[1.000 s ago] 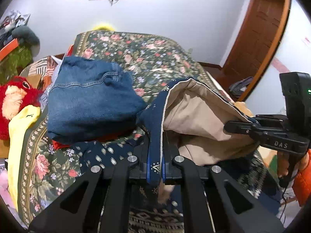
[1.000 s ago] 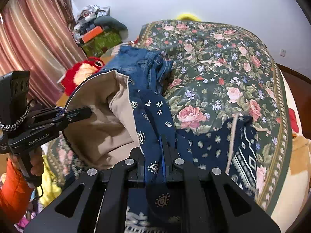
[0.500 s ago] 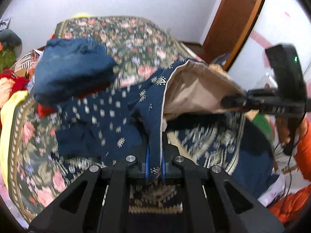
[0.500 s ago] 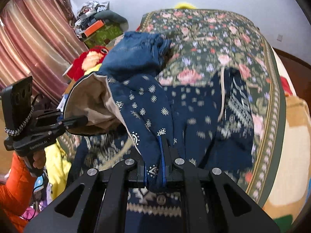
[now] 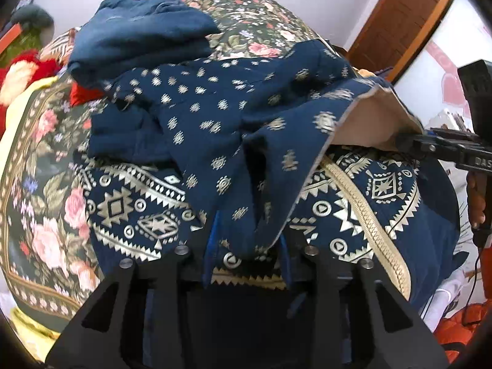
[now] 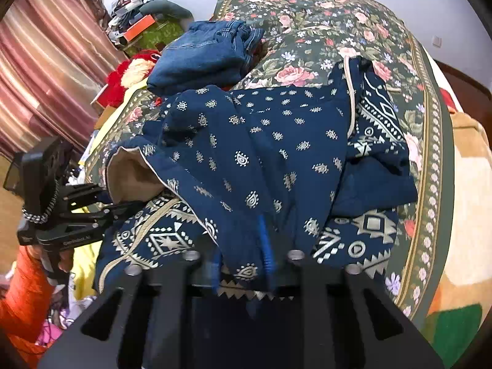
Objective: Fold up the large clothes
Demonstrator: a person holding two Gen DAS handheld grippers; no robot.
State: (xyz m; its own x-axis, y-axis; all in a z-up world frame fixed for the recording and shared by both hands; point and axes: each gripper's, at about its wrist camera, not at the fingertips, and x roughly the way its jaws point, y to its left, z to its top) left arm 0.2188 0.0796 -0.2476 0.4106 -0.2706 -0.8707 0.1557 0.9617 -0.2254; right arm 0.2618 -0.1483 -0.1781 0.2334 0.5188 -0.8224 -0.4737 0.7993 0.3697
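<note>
A large navy garment [image 5: 215,113] with gold print and a beige lining lies bunched on the floral bed, also in the right wrist view [image 6: 276,141]. Its patterned hem [image 5: 138,212] is spread under the folded-over top layer. My left gripper [image 5: 246,246] has its blue pads apart, with a fold of the cloth hanging between them. My right gripper [image 6: 243,261] also stands open with cloth draped between its pads. Each gripper shows in the other's view, the right one [image 5: 446,147] and the left one [image 6: 92,209], both at the garment's beige-lined edge.
Folded blue jeans [image 5: 144,33] lie on the floral bedspread [image 6: 353,24] behind the garment. A red plush toy [image 6: 129,73] and clutter sit to the left of the bed. A wooden door [image 5: 399,21] stands at the right, a curtain [image 6: 40,61] at the left.
Both grippers carried the garment's top edge down toward the near hem, folding it over. The jaws of both, shut on the cloth before, now stand apart.
</note>
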